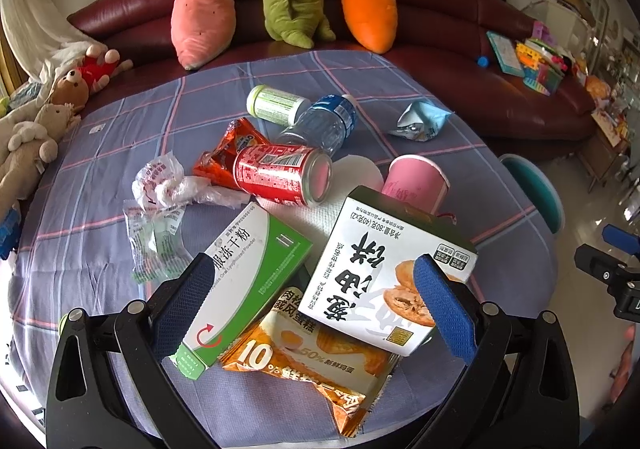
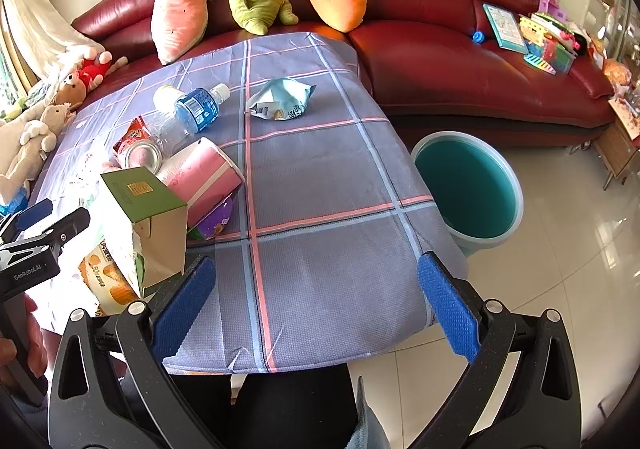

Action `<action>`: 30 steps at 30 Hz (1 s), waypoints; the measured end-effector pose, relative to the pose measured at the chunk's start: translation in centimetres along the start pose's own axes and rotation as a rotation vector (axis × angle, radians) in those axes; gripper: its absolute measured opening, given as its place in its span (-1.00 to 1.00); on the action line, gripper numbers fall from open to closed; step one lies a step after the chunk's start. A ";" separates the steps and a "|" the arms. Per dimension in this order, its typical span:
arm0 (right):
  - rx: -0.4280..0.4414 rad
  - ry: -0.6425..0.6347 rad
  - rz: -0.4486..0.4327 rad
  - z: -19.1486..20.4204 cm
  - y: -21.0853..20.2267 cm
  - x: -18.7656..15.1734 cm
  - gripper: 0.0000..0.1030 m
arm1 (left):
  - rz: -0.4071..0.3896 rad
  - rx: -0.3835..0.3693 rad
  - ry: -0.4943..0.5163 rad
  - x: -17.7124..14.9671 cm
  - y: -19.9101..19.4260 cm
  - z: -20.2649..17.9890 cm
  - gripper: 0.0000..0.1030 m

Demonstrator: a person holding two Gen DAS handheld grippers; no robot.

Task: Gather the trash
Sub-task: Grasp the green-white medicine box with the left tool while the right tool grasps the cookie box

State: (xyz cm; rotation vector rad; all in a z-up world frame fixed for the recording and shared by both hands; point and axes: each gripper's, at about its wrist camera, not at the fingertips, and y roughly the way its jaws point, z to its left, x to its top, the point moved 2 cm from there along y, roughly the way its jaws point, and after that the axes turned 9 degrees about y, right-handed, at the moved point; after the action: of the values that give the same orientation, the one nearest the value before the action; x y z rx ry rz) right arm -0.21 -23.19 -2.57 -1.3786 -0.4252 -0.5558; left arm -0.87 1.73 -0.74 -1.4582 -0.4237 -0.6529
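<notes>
**Trash heaped at the bench's left, bin on the floor at right**

The left gripper (image 1: 316, 305) hangs wide and empty over a green-and-white medicine box (image 1: 244, 289), an orange cake wrapper (image 1: 304, 365) and a pastry box (image 1: 384, 269). Beyond lie a red can (image 1: 280, 173), a pink paper cup (image 1: 416, 185) and a water bottle (image 1: 324, 121). The right gripper (image 2: 316, 309) spreads wide over bare checked cloth (image 2: 320, 189). A teal bin (image 2: 468, 189) stands just beside the bench's right edge.
</notes>
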 end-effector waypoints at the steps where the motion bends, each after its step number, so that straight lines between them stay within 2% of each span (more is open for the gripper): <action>1: -0.001 -0.001 0.002 0.1 0.1 0.0 0.88 | 0.001 -0.001 0.000 0.0 0.1 0.1 0.92; 11: -0.009 -0.026 0.012 1.1 0.5 -0.4 0.88 | 0.013 -0.014 -0.008 -0.7 0.9 1.7 0.92; 16: 0.029 -0.047 0.030 2.5 0.7 -0.6 0.88 | 0.020 -0.020 -0.015 -1.4 1.2 3.5 0.92; 26: 0.263 -0.117 0.151 8.4 2.9 -2.2 0.86 | 0.068 -0.007 -0.032 -4.4 1.8 9.4 0.92; 28: 0.302 -0.134 0.172 9.7 3.4 -2.4 0.67 | 0.081 -0.017 -0.030 -5.0 2.0 10.4 0.92; 30: 0.334 -0.154 0.184 11.1 3.7 -2.4 0.57 | 0.089 -0.029 -0.022 -5.5 2.2 11.1 0.92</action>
State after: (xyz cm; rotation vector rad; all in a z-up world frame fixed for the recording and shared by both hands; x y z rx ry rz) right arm 0.52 -11.56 -5.27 -1.1263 -0.4858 -0.2152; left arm -2.25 13.48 -4.95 -1.5038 -0.3659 -0.5742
